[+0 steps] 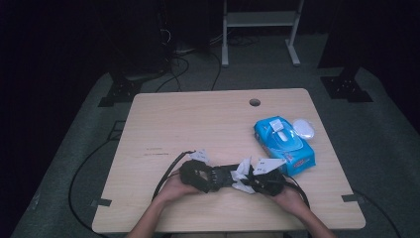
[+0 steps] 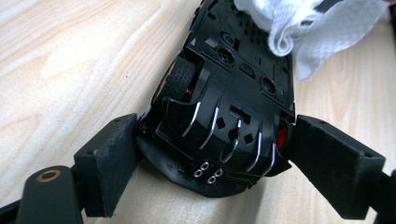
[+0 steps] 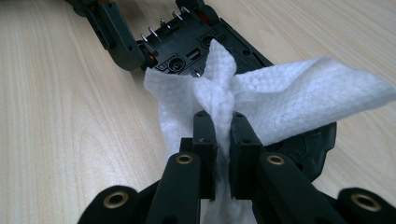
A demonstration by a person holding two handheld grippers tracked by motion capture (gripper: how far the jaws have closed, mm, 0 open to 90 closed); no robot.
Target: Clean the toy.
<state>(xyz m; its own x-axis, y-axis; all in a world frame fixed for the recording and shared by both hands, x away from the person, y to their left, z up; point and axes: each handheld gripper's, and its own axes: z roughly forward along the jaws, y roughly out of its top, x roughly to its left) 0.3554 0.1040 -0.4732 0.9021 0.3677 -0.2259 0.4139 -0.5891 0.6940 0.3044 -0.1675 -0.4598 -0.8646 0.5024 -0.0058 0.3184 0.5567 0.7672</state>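
Jaws of the left gripper (image 2: 212, 154) clamp the upturned black plastic toy car (image 2: 229, 107) by its sides; right gripper (image 3: 223, 140) jaws pinch a crumpled white wet wipe (image 3: 280, 100) against its underside. Wiping looks underway, chassis partly covered. Car sits near the wooden table's (image 1: 198, 119) front edge; blue wipe pack (image 1: 284, 144) lies close right, open room left and beyond.

Bystanders on the table

A blue wipes pack (image 1: 284, 145) lies at three o'clock, a white lid (image 1: 303, 128) touching its far side.
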